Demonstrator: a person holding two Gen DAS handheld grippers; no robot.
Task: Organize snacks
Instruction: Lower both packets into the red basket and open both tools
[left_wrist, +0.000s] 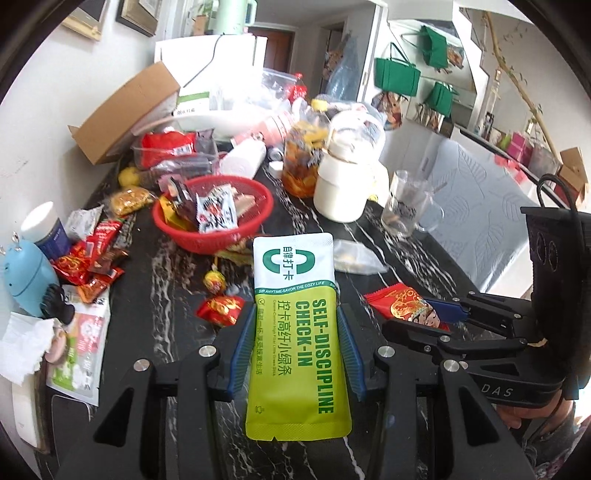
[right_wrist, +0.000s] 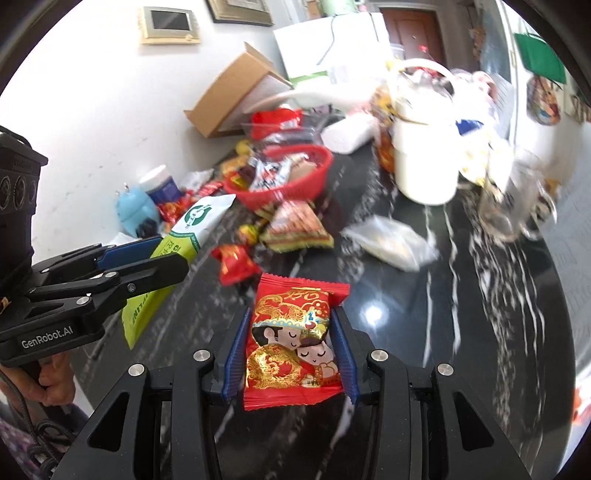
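A: Where's the green sachet (left_wrist: 297, 332)?

B: Clamped in the left gripper (left_wrist: 297, 347), jaws pressed on both long edges, white end pointing to 12 o'clock. It is held above the worktop (left_wrist: 177, 295).

A: And the right gripper (right_wrist: 291, 350)?

B: Its jaws are closed on a red packet (right_wrist: 291, 339) with a cartoon couple on it. From the left wrist view that packet (left_wrist: 402, 308) shows at 3 o'clock of the sachet, the right gripper (left_wrist: 436, 321) gripping it.

A: The two are close?

B: Near, not touching. From the right wrist view the sachet (right_wrist: 184, 240) sits at 10 o'clock, held in the left gripper (right_wrist: 147, 254).

A: What lies past the sachet?

B: A red basket (left_wrist: 214, 218) of snacks at 11 o'clock. Just below it a lollipop (left_wrist: 215, 282) and a small red candy (left_wrist: 221, 308) lie on the worktop. A clear bag (left_wrist: 356, 256) lies at 1 o'clock, beyond it a white jar (left_wrist: 341, 184) and a glass mug (left_wrist: 406, 208).

A: And at 9 o'clock?

B: Loose red wrappers (left_wrist: 88, 266) and a blue toy (left_wrist: 27, 277); the right wrist view is blurred, so I may be misreading the striped packet (right_wrist: 297, 229) by the basket.
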